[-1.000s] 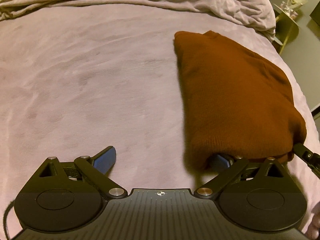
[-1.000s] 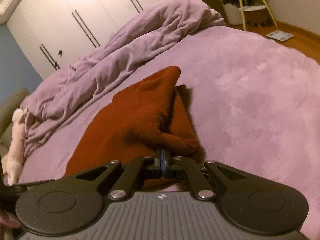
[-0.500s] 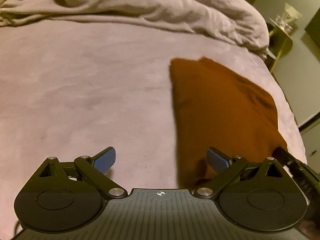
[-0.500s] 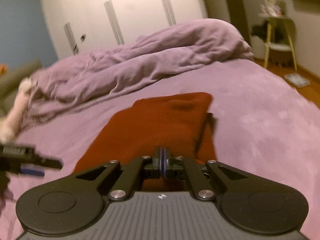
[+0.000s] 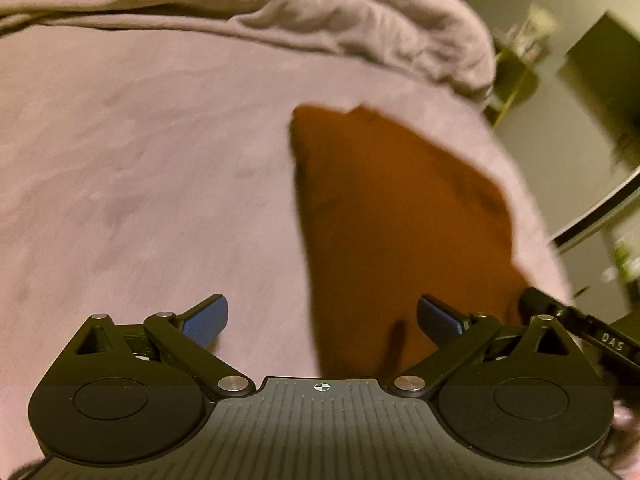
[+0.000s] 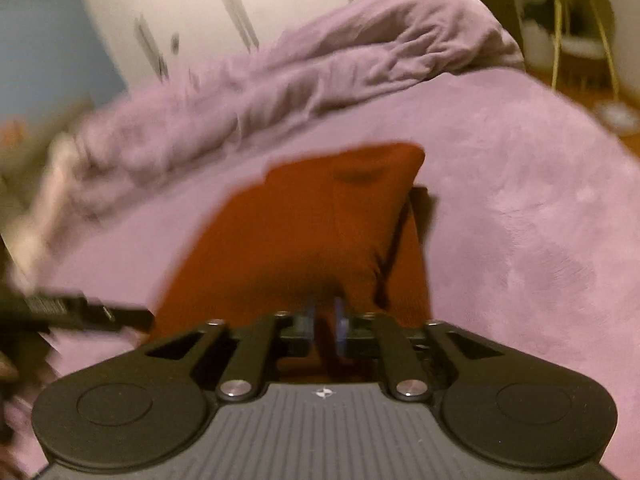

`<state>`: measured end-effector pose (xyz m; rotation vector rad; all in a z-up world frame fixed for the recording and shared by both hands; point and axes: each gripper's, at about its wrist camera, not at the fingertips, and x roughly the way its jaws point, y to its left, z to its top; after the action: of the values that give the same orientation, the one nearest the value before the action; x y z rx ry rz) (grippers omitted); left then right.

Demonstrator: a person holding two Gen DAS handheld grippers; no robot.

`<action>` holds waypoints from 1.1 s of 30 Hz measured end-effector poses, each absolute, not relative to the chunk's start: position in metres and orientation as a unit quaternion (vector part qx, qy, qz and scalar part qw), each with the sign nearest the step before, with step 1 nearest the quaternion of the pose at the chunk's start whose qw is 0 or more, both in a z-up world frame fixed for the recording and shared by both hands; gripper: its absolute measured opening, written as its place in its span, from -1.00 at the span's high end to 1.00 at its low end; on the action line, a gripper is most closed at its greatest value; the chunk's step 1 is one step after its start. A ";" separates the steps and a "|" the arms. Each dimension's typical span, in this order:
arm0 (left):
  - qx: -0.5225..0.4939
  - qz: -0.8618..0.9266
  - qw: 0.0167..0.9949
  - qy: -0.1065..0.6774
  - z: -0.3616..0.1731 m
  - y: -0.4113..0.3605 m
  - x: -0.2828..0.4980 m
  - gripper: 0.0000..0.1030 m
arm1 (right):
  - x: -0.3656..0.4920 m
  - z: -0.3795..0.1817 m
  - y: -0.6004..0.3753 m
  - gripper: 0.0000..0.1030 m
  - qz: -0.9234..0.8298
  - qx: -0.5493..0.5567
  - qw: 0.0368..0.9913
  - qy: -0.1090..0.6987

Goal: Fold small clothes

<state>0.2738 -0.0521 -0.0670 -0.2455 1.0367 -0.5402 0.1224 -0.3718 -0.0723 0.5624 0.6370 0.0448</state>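
We see one sweater, rust-brown, lying folded flat on the bed. In the left wrist view its near edge is hidden behind the left gripper, and motion blur smears its far corners. That gripper's jaws are spread wide; one blue pad hangs over bare bed and the other over the sweater's near edge, and neither presses cloth.

From the right wrist view the sweater's near end runs under the right gripper, so we cannot make out where the cloth ends. Its jaws are opening: the two blue pads stand a little apart, blurred, with rust cloth showing in the gap, though we cannot tell whether a fold actually sits between them. A dark crease runs down the sweater's right side in this view.

Each view catches the tip of the other gripper at its edge, cut off by the frame. A fingertip shows at the far left of the right wrist view, too blurred to read further.

Behind the sweater lies one bunched duvet. Beyond it we count one wardrobe with several doors, smeared, and one side table, its load unreadable.
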 end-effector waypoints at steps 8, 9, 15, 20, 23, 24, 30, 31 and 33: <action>-0.197 -0.314 0.762 0.531 -0.097 -0.071 0.325 -1.00 | 0.159 -0.089 -0.426 -0.31 0.033 0.361 0.874 0.323; -0.205 -0.321 0.754 0.535 -0.102 -0.076 0.330 -1.00 | 0.166 -0.095 -0.429 -0.31 0.037 0.367 0.867 0.334; -0.241 -0.324 0.726 0.557 -0.128 -0.097 0.350 -0.90 | 0.188 -0.137 -0.449 -0.37 0.088 0.445 0.824 0.341; -0.252 -0.312 0.732 0.551 -0.139 -0.108 0.360 -0.63 | 0.202 -0.157 -0.451 0.02 0.099 0.475 0.808 0.335; -0.259 -0.314 0.728 0.552 -0.137 -0.103 0.361 -0.27 | 0.204 -0.156 -0.446 0.27 0.101 0.470 0.810 0.336; -0.261 -0.316 0.727 0.551 -0.135 -0.100 0.360 -0.18 | 0.203 -0.153 -0.444 0.33 0.102 0.466 0.813 0.334; -0.233 -0.340 0.742 0.528 -0.097 -0.083 0.349 -0.08 | 0.206 -0.120 -0.413 0.38 0.139 0.449 0.826 0.311; -0.213 -0.338 0.757 0.518 -0.087 -0.078 0.344 -0.08 | 0.210 -0.115 -0.403 0.38 0.145 0.445 0.827 0.313; -0.181 -0.323 0.785 0.496 -0.070 -0.063 0.335 -0.08 | 0.218 -0.110 -0.381 0.38 0.157 0.430 0.829 0.322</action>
<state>0.3354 -0.0628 -0.0703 -0.3894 1.0704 -0.6958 0.2183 -0.3805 -0.1100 0.9136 0.6832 0.3335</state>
